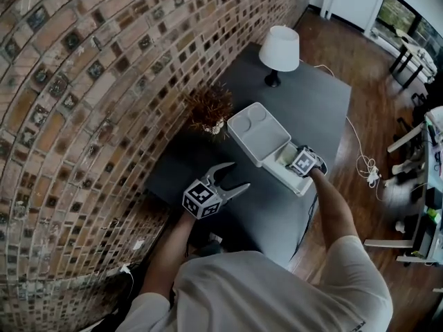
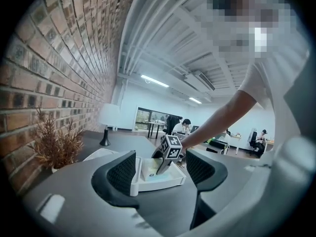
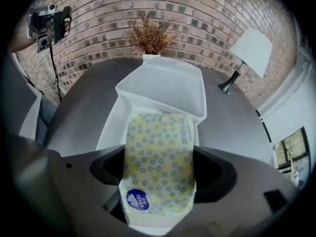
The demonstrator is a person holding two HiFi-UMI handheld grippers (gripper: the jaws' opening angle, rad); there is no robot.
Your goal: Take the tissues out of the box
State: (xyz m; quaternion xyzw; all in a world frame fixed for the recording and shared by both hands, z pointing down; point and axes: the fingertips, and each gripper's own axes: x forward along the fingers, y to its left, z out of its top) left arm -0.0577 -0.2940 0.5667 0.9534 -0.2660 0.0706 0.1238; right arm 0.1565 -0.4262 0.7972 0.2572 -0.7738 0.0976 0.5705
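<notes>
Jaws of the right gripper [image 3: 158, 174] clasp the yellow tissue pack [image 3: 159, 152] lying between them inside the open white box [image 3: 111, 127], so a straight upward lift seems best, while the left gripper [image 2: 160, 171] gapes empty, box ahead.

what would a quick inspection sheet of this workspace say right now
surface: dark table set against a brick wall
job's things: white box with its lid swung open; yellow tissue pack lying lengthwise at the box's tray
clutter: white lamp and dried plant, both behind the box
grippers: left hand-held gripper open and empty above the table, apart from the box; right hand-held gripper closed on the tissue pack's sides
cables: white cable running off the table's edge to the floor
surroundings: wooden floor; desks and seated people far across the room
</notes>
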